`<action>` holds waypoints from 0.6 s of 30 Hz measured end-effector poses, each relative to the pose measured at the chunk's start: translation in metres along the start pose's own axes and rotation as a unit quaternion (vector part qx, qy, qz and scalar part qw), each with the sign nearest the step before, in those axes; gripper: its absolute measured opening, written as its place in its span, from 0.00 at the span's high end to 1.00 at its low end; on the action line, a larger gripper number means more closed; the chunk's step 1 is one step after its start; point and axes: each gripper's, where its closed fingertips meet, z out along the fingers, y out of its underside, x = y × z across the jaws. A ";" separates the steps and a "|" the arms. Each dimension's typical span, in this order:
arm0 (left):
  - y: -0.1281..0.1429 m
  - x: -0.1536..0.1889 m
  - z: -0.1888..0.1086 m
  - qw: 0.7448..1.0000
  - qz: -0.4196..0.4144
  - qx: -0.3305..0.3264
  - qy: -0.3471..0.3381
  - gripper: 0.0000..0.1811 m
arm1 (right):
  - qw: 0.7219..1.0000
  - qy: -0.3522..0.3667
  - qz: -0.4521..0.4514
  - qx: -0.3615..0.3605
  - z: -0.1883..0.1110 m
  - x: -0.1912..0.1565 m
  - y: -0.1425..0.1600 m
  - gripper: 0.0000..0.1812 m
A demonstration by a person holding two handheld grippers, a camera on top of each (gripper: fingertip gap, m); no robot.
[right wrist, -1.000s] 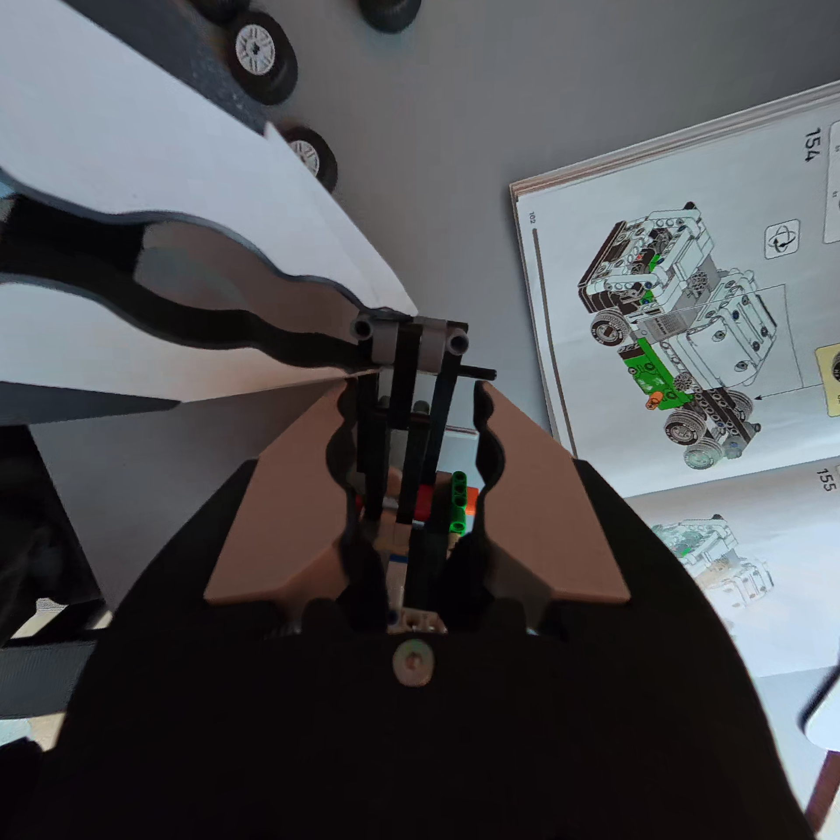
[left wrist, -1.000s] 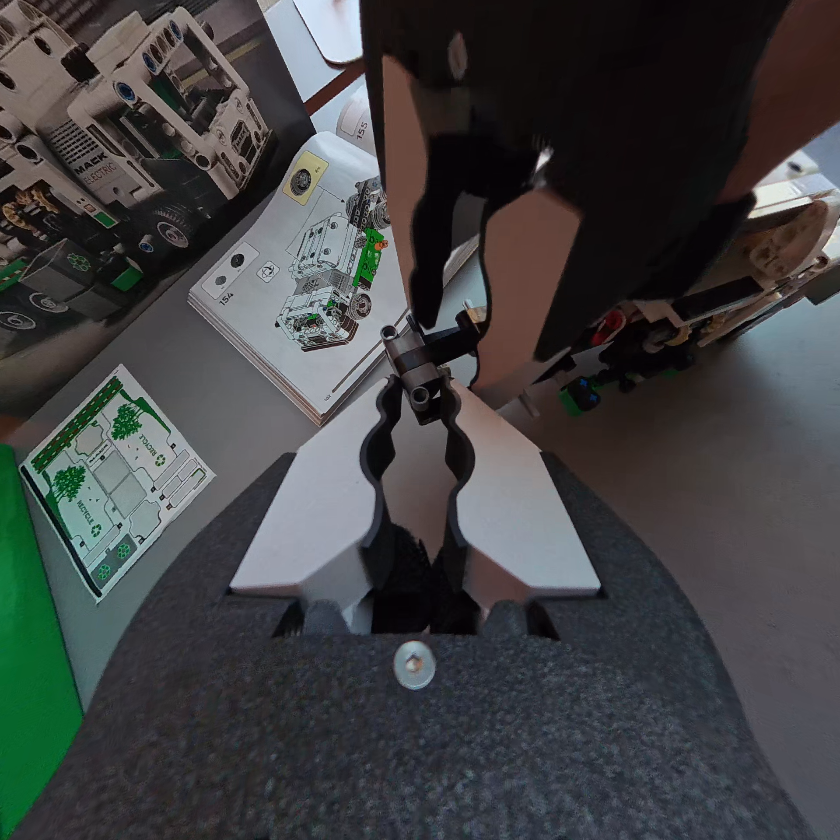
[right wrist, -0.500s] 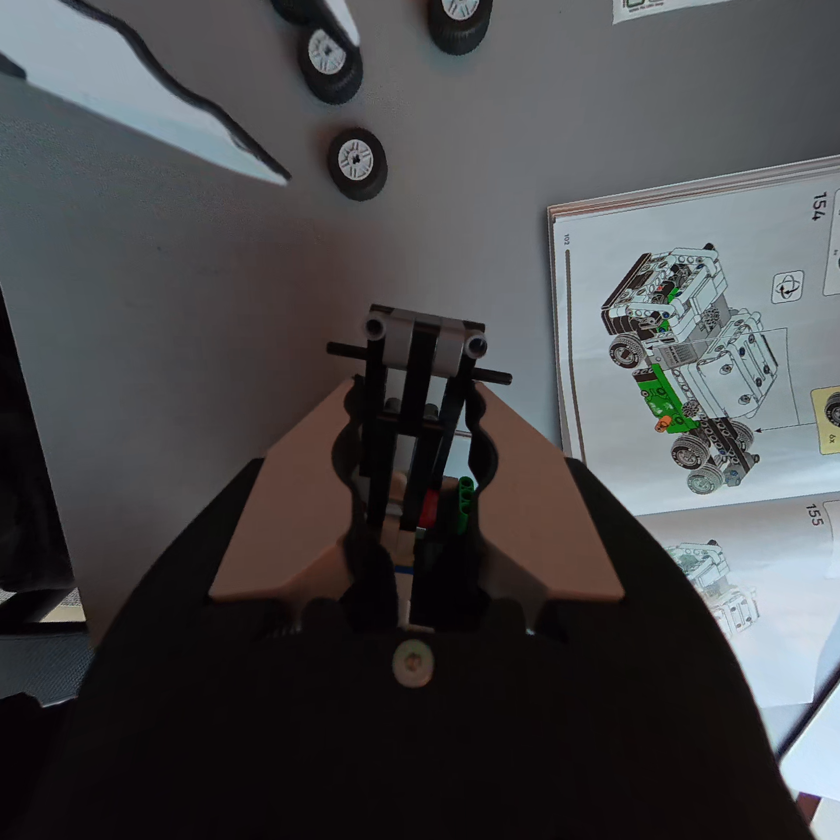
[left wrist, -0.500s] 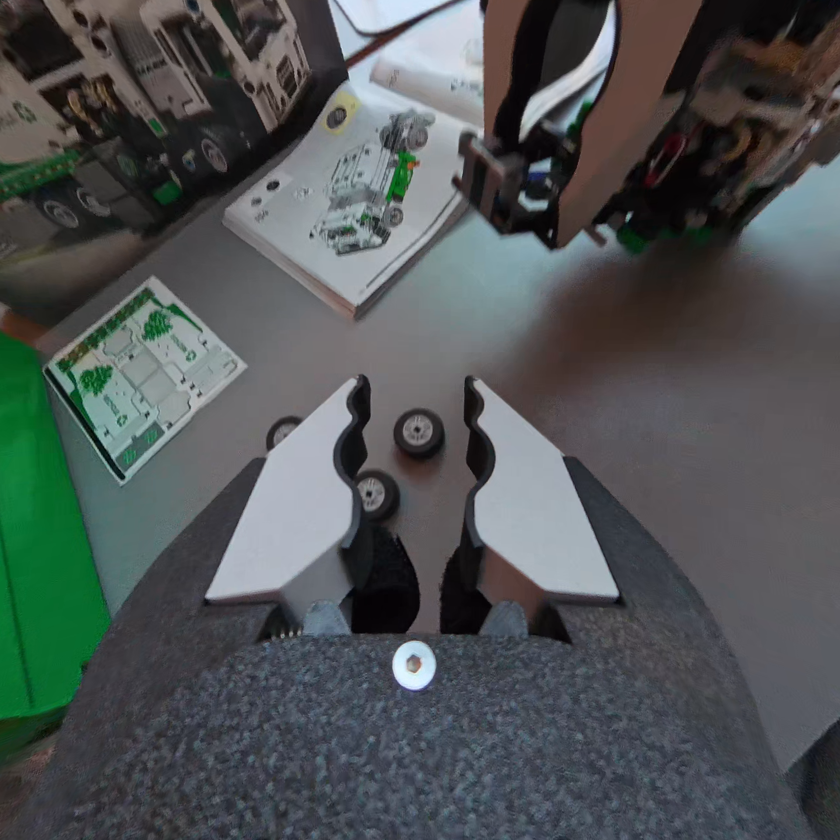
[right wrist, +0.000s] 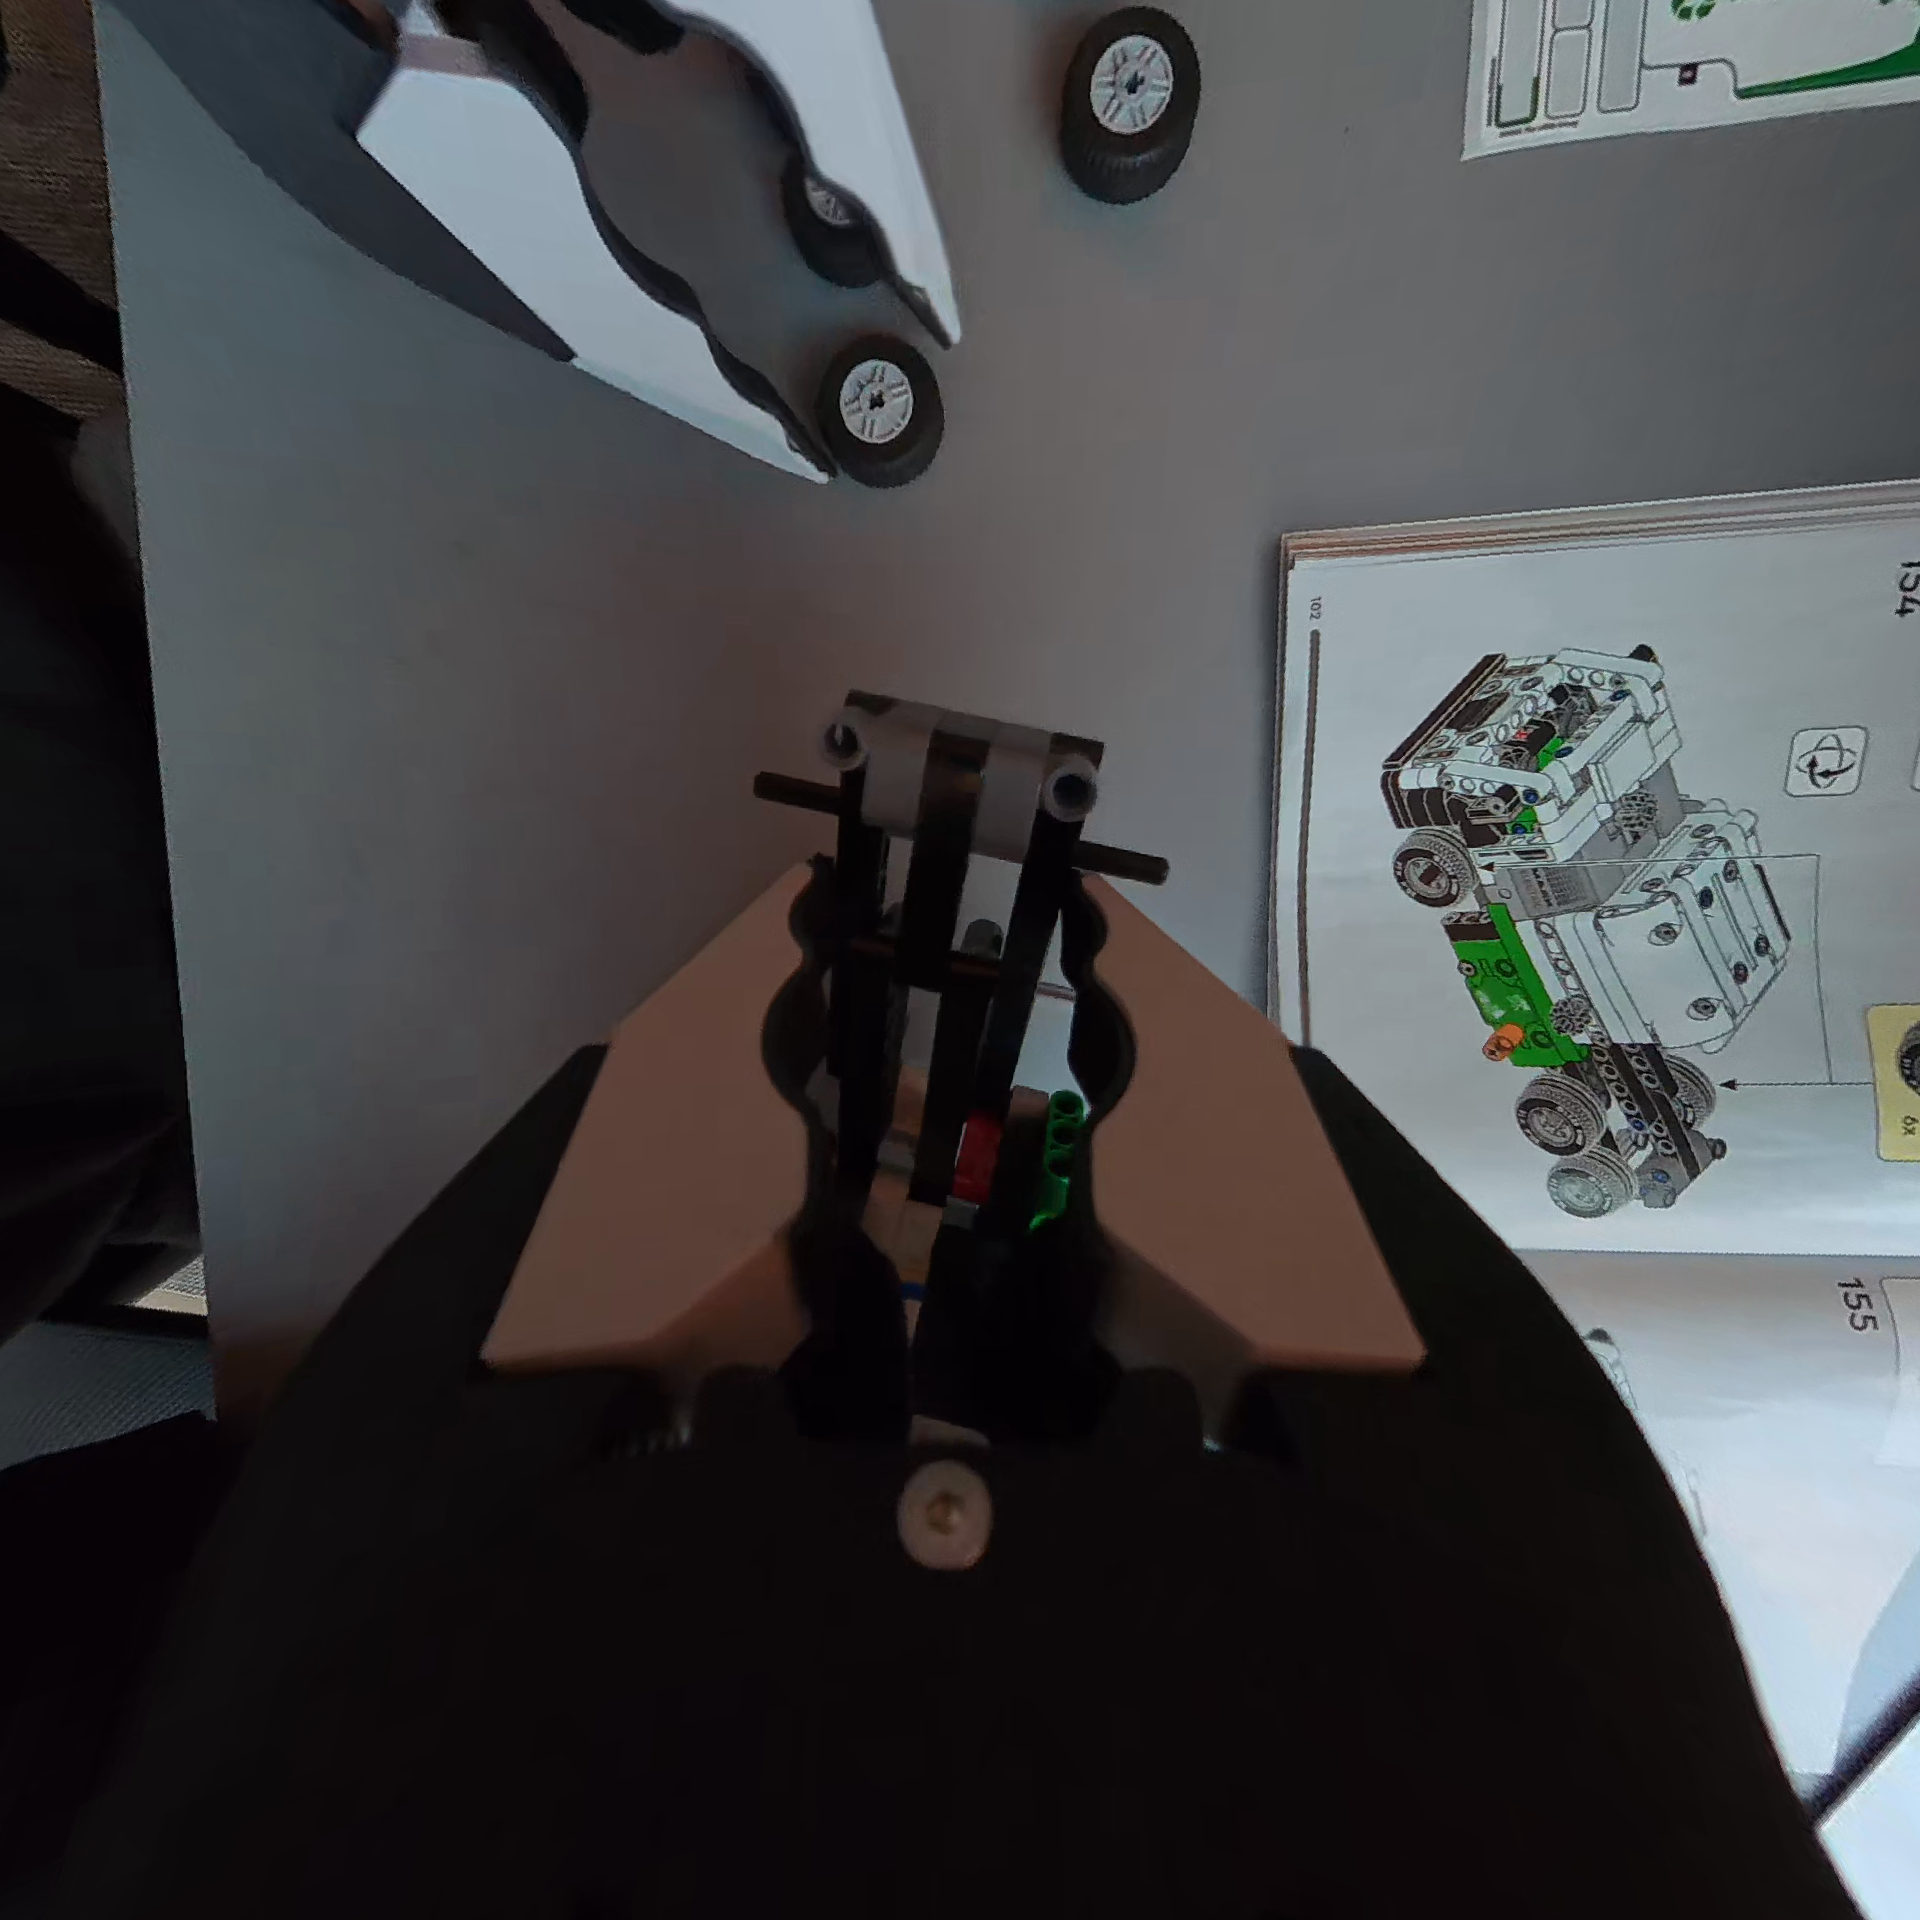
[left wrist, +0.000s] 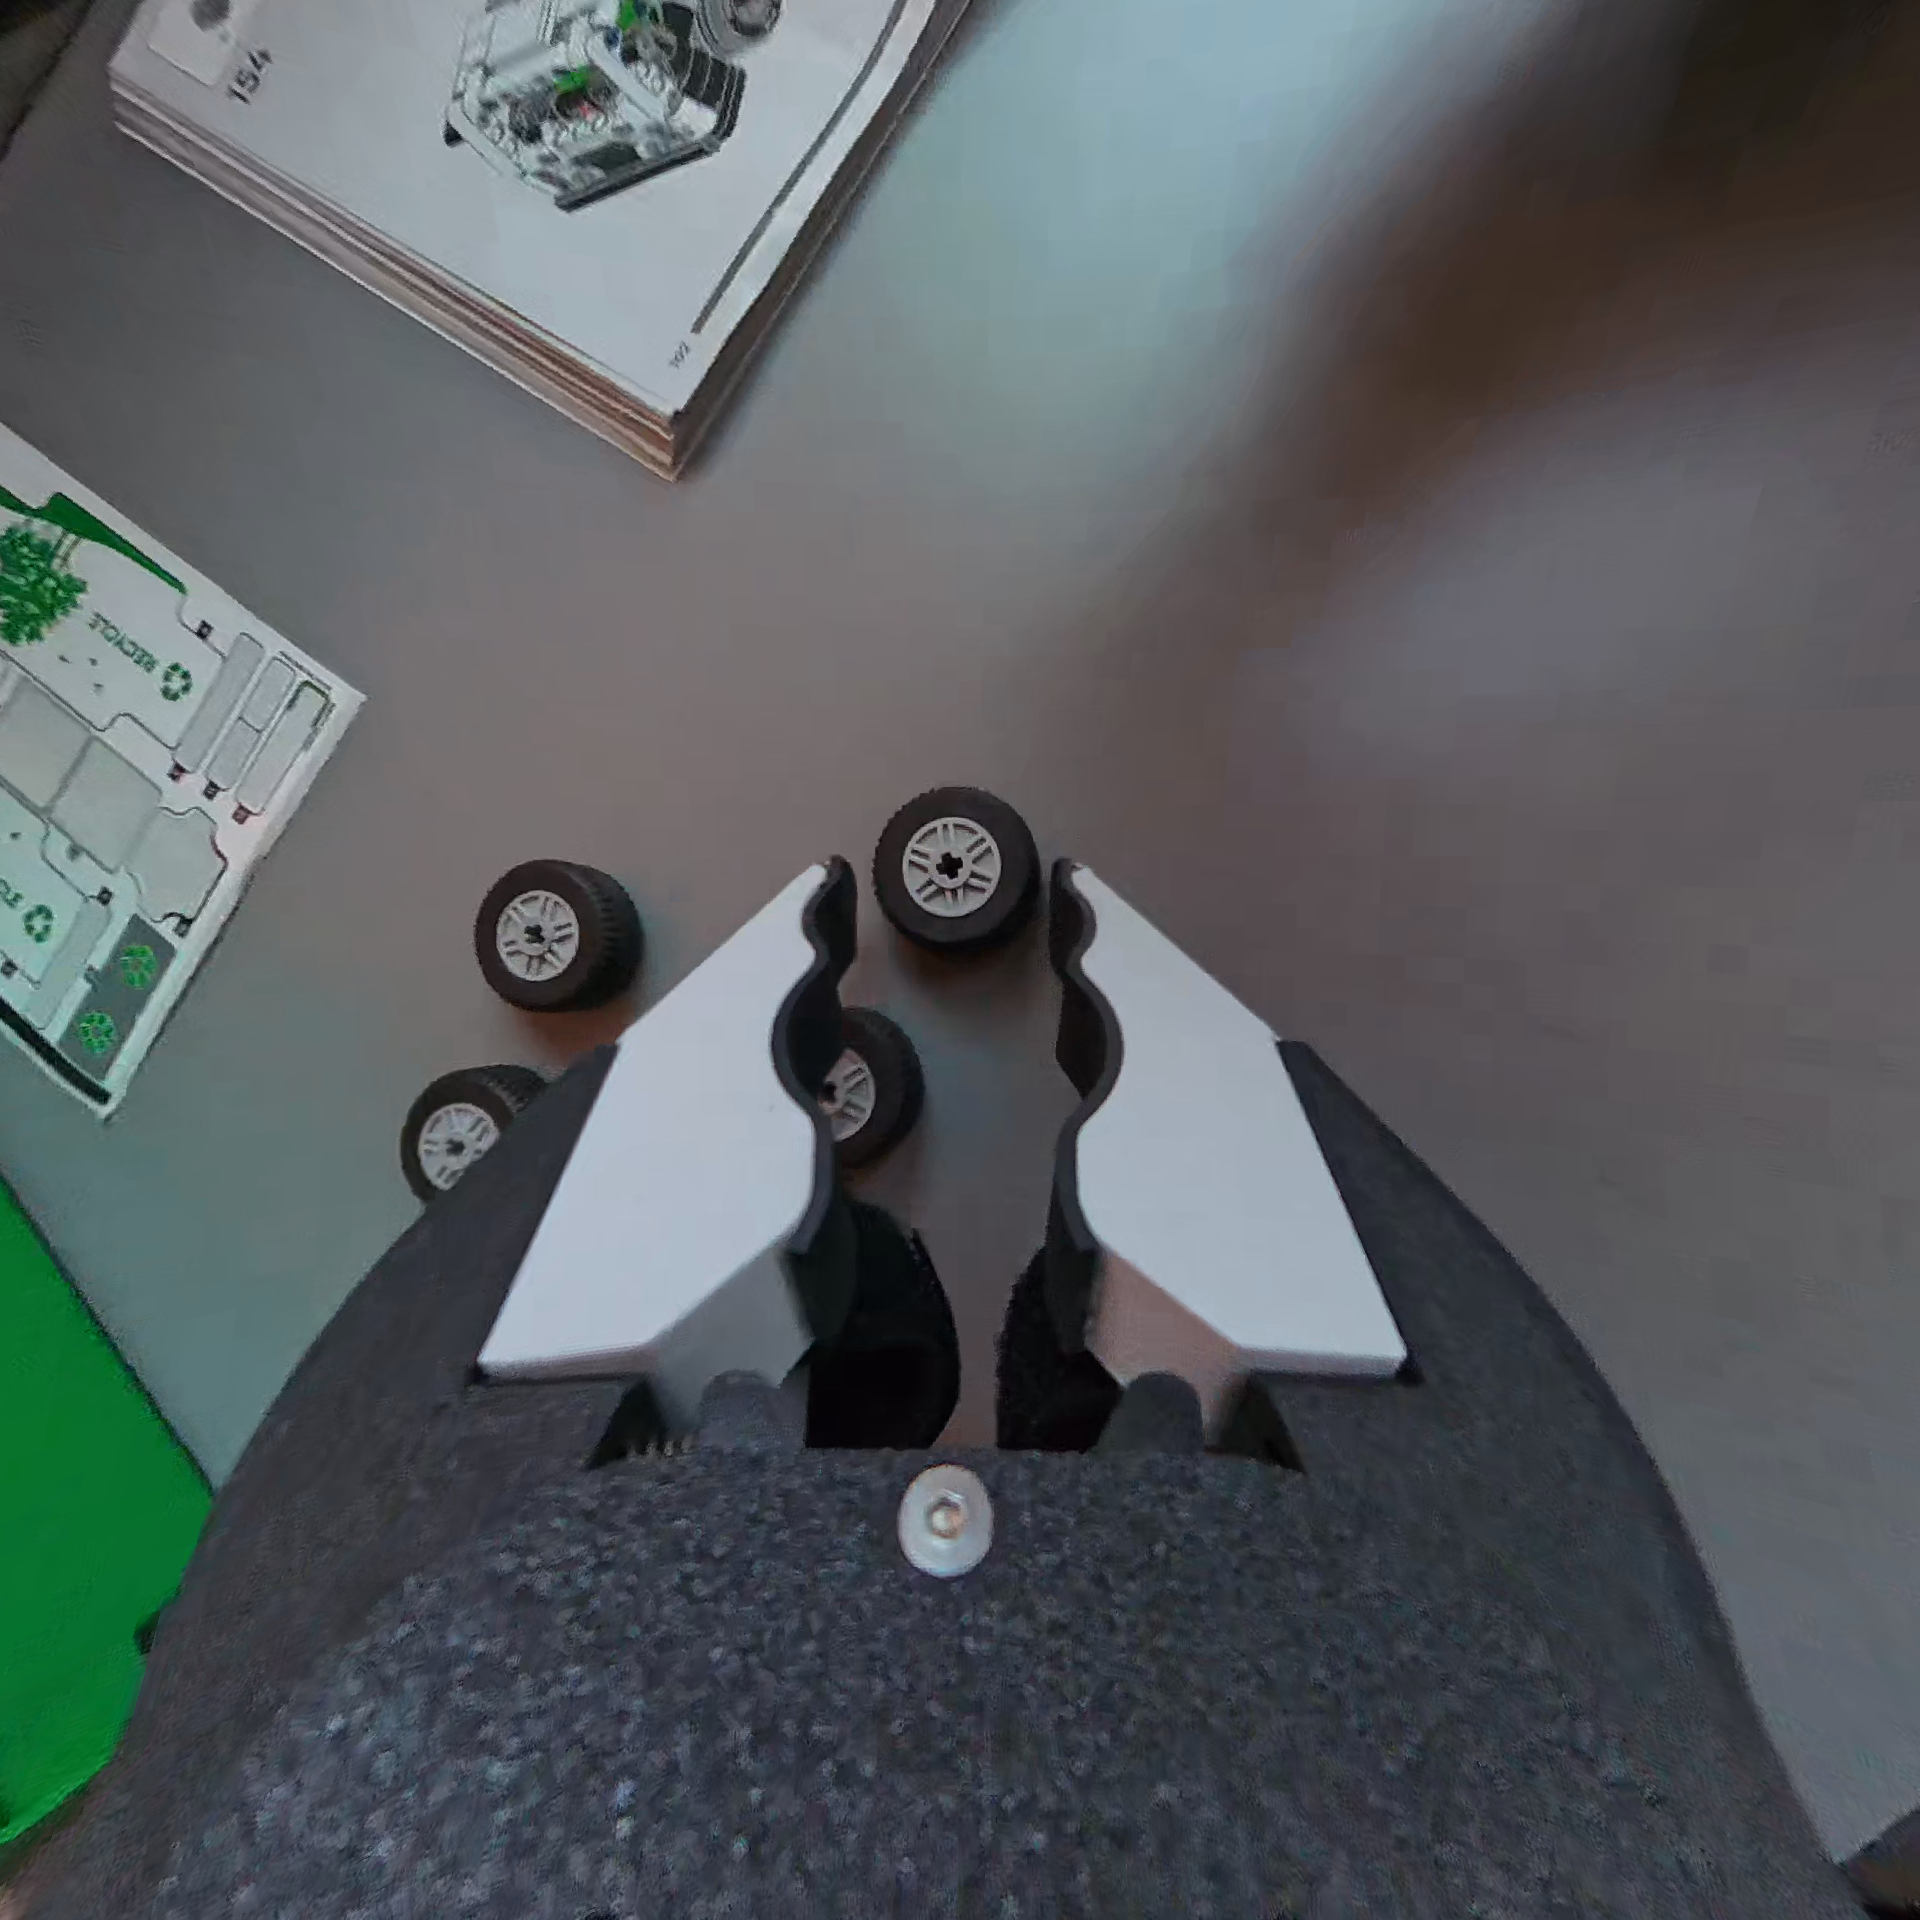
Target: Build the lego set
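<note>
My left gripper (left wrist: 948,883) is open and low over the grey table. Its white fingertips stand on either side of a small black wheel with a grey hub (left wrist: 954,878), with a gap on each side. A second wheel (left wrist: 871,1086) lies partly hidden behind the left finger. Two more wheels (left wrist: 556,935) (left wrist: 457,1127) lie to the left. My right gripper (right wrist: 945,894) is shut on a Lego truck frame (right wrist: 961,810) of black beams with grey connectors and a black axle. The right wrist view also shows the left gripper (right wrist: 883,400) around its wheel (right wrist: 881,407).
An open instruction booklet (left wrist: 540,208) (right wrist: 1610,883) lies beyond the wheels. A sticker sheet (left wrist: 135,810) (right wrist: 1662,62) lies to the left, and a green object (left wrist: 62,1455) sits at the left edge. Another wheel (right wrist: 1132,99) lies near the sheet.
My left gripper let go of the frame's end, opened, and dropped to the wheels, now straddling one. My right gripper kept hold of the frame and they moved apart.
</note>
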 end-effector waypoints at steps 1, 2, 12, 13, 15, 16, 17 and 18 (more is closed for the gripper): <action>0.000 0.003 0.001 1.000 -0.002 0.003 0.010 0.80 | 1.000 -0.006 0.000 0.002 -0.001 0.001 -0.001 0.77; -0.001 0.004 0.002 1.000 -0.004 0.007 0.014 0.81 | 1.000 -0.015 -0.007 0.005 -0.002 0.000 -0.001 0.77; -0.080 0.025 -0.044 0.905 0.259 0.254 -0.222 0.83 | 0.995 -0.100 0.002 -0.006 0.016 0.003 -0.002 0.78; -0.086 0.032 -0.047 0.884 0.295 0.262 -0.252 0.83 | 0.994 -0.111 0.001 -0.011 0.018 0.002 -0.001 0.78; -0.093 0.040 -0.047 0.847 0.348 0.267 -0.301 0.83 | 0.992 -0.127 -0.002 -0.021 0.020 0.000 0.001 0.78; -0.094 0.042 -0.043 0.837 0.364 0.263 -0.314 0.84 | 0.991 -0.131 -0.004 -0.024 0.020 -0.001 0.002 0.77; -0.094 0.041 -0.039 0.834 0.369 0.255 -0.323 0.83 | 0.991 -0.134 -0.004 -0.026 0.020 -0.002 0.003 0.78; -0.094 0.041 -0.036 0.831 0.369 0.256 -0.330 0.83 | 0.991 -0.131 -0.005 -0.030 0.020 0.000 0.004 0.78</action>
